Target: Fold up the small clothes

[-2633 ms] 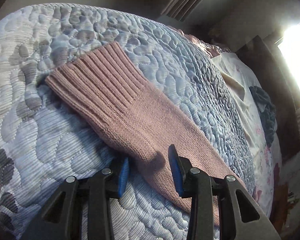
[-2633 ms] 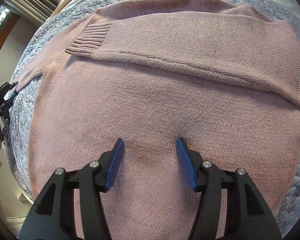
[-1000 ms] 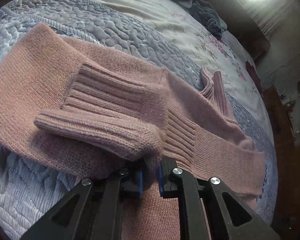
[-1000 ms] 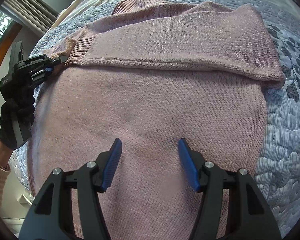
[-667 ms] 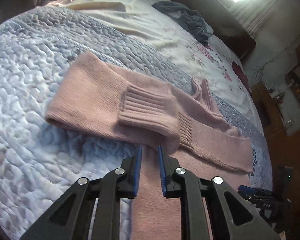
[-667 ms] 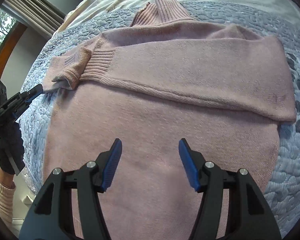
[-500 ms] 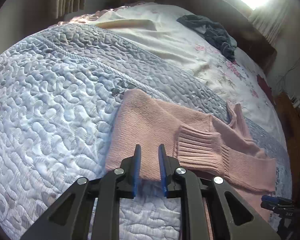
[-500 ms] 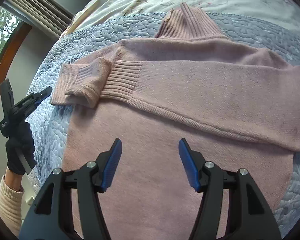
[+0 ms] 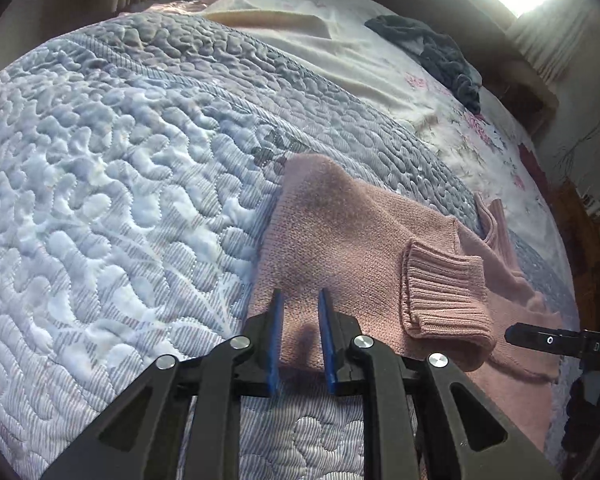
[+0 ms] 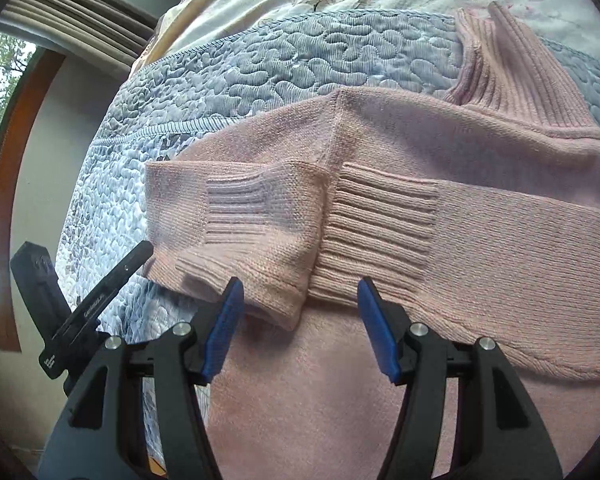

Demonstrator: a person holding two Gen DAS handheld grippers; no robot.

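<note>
A pink knit sweater (image 9: 340,240) (image 10: 500,240) lies flat on the bed. Both sleeves are folded across its chest, and their ribbed cuffs (image 10: 236,208) (image 10: 380,220) meet side by side. The ribbed collar (image 10: 520,72) points toward the far edge. My left gripper (image 9: 300,296) hovers at the folded edge of the left sleeve, its jaws a narrow gap apart and holding nothing. It also shows in the right wrist view as the left gripper (image 10: 100,296), just off the sleeve's fold. My right gripper (image 10: 300,284) stands wide open just short of the two cuffs, empty.
The sweater rests on a blue-grey quilted bedspread (image 9: 120,160). Beyond it lie a cream sheet (image 9: 340,52) and a dark crumpled garment (image 9: 432,48). A window (image 10: 0,120) and curtains stand to the left of the bed.
My left gripper carried the left sleeve over onto the sweater, let it go and drew back to the fold. My right gripper moved forward toward the cuffs, still open.
</note>
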